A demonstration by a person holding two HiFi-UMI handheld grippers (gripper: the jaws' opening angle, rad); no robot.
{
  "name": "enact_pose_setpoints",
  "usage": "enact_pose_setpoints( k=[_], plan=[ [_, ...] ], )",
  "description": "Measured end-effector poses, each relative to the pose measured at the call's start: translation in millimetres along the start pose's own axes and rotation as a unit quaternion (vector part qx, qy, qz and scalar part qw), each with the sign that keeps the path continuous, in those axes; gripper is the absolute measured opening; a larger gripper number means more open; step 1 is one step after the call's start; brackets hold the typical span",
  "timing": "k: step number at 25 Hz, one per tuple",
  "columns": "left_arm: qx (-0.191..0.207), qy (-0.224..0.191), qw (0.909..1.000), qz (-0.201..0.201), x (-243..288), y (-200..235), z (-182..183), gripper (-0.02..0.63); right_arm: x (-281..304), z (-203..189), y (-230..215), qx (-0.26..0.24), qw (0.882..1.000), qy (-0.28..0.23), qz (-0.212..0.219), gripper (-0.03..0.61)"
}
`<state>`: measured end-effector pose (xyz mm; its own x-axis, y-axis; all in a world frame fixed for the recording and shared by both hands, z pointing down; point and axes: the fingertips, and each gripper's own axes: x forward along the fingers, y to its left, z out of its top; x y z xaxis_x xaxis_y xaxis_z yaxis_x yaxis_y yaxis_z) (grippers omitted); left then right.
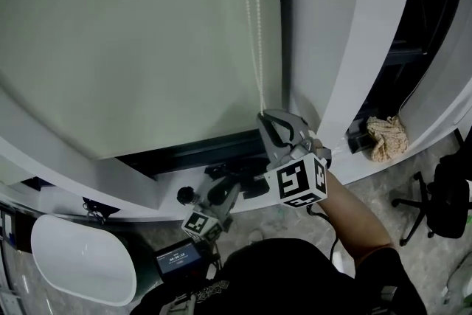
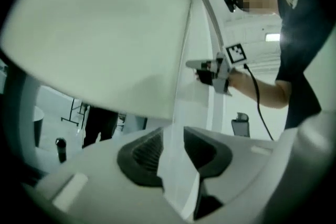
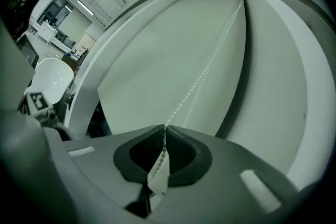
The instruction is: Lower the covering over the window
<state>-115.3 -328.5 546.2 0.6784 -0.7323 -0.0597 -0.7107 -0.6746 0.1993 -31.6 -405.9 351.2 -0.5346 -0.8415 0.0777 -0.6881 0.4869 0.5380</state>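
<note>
Pinching the chain at the right edge of the blind, which already hangs over most of the window, with a dark strip left bare above the sill.
Right gripper is pressed together on the chain low down; left gripper is spread and empty. The chain looks light, limp and slick, and its small beads may slip through flat pads, so a firm nip across one strand seems best. The blind looks thin and soft, and is better moved by the chain than by its edge.
</note>
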Motion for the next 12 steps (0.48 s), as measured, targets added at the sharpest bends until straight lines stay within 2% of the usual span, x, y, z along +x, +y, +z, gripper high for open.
enact_pose_setpoints(
  k=[4, 7, 9, 12],
  plan=[
    [0.043, -0.063, 0.9970, -0.015, 6, -5, 85, 0.107, -3, -75, 65, -0.052, 0.995, 0.070, 0.042, 0.017],
    [0.042, -0.111, 0.9913, -0.056, 15, -20, 140, 0.106, -10, -127, 103, -0.050, 0.988, 0.123, 0.081, 0.017],
    [0.039, -0.131, 0.9864, -0.091, 26, -32, 164, 0.101, -17, -161, 124, -0.046, 0.981, 0.156, 0.103, 0.017],
    [0.023, -0.133, 0.9794, -0.150, 51, -55, 176, 0.103, -25, -198, 146, -0.043, 0.972, 0.195, 0.124, 0.017]
  ],
)
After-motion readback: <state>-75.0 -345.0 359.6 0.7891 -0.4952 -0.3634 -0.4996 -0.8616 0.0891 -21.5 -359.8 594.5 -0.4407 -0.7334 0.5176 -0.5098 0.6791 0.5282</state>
